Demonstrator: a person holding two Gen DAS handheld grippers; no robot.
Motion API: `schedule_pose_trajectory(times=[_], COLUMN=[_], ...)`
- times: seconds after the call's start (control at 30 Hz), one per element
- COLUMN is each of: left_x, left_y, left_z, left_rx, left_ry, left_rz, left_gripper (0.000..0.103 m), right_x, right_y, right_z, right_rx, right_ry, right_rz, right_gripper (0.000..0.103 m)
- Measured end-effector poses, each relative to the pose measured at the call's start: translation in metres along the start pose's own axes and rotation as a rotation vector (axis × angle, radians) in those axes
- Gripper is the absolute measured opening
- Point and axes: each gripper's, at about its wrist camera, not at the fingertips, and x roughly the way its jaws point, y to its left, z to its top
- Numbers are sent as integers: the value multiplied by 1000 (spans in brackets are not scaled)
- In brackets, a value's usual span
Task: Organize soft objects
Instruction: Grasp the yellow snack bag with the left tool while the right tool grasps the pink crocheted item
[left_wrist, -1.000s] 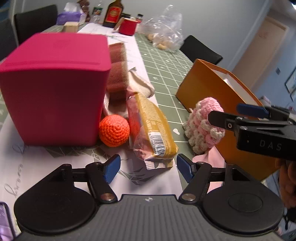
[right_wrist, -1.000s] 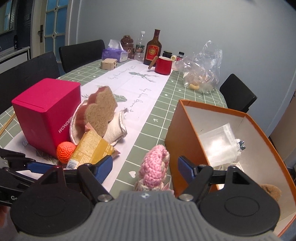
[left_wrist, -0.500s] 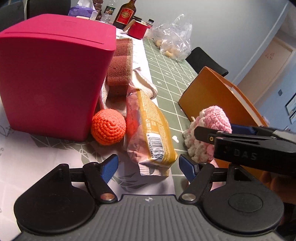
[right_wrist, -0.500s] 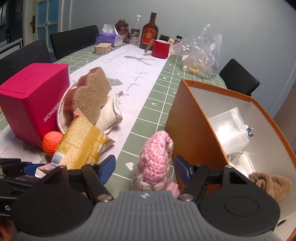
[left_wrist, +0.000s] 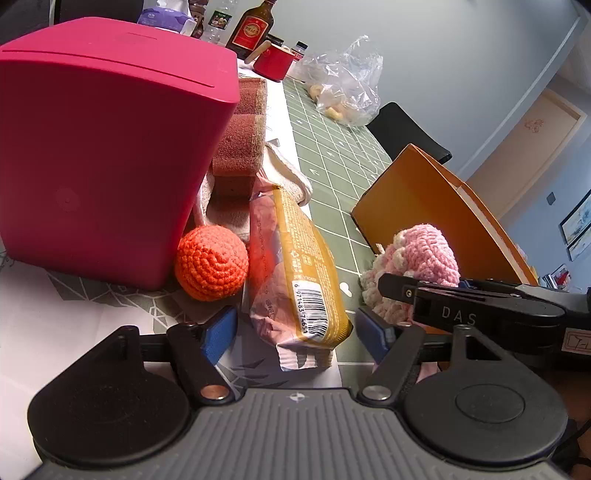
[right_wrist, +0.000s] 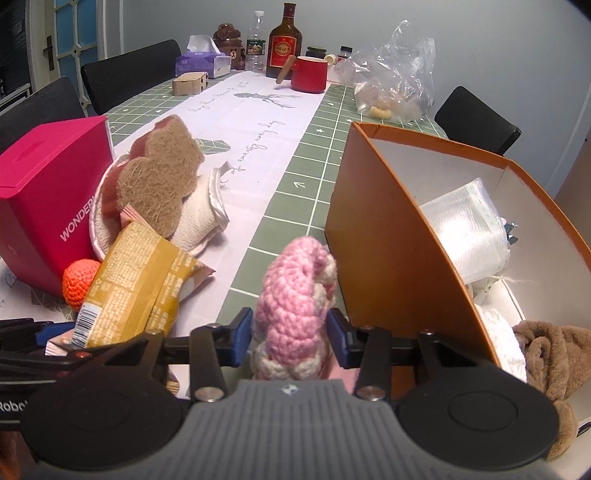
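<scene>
A pink and cream crochet piece (right_wrist: 295, 295) stands on the green checked tablecloth beside the orange box (right_wrist: 388, 240). My right gripper (right_wrist: 290, 332) has it between its blue pads; the jaws are closing and both pads touch the yarn. The left wrist view shows that piece (left_wrist: 421, 254) behind a right finger (left_wrist: 443, 306). My left gripper (left_wrist: 297, 334) is open, its jaws narrowing slightly, with the end of a yellow snack packet (left_wrist: 299, 266) untouched between the pads. An orange crochet ball (left_wrist: 210, 262) lies against the magenta box (left_wrist: 103, 147).
A brown sponge (right_wrist: 159, 173) and a white cloth (right_wrist: 199, 218) lean behind the packet. The orange box holds a brown plush (right_wrist: 546, 354) and a clear bag (right_wrist: 465, 229). A red mug (right_wrist: 310, 74), a bottle (right_wrist: 284, 40), a plastic bag (right_wrist: 395, 85) and a tissue box (right_wrist: 199, 62) stand at the far end.
My right gripper sank toward the pink crochet piece and its jaws drew in around it. The left gripper tilted and edged closer to the snack packet.
</scene>
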Motion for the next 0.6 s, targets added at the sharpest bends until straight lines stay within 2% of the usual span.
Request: schedule_pose_trajectory(times=[0.1, 0.27, 0.4, 0.47, 0.6], left_x=[-1, -1, -3, -5, -8], left_y=[1, 1, -5, -8, -12], left_z=[0, 2, 3, 4, 5], left_rx=[-3, -10, 32, 47, 67], left_ry=[7, 19, 24, 32, 41], left_rz=[-13, -46, -47, -62, -75], left_gripper=[78, 65, 55, 45, 39], right_x=[-1, -2, -5, -7, -10], right_y=[-1, -1, -1, -2, -2], right_z=[0, 0, -1, -1, -2], right_rx=[4, 4, 8, 9, 9], right_ry=[1, 2, 0, -1, -2], right_rz=[5, 9, 18, 22, 28], right_gripper=[37, 34, 30, 30, 28])
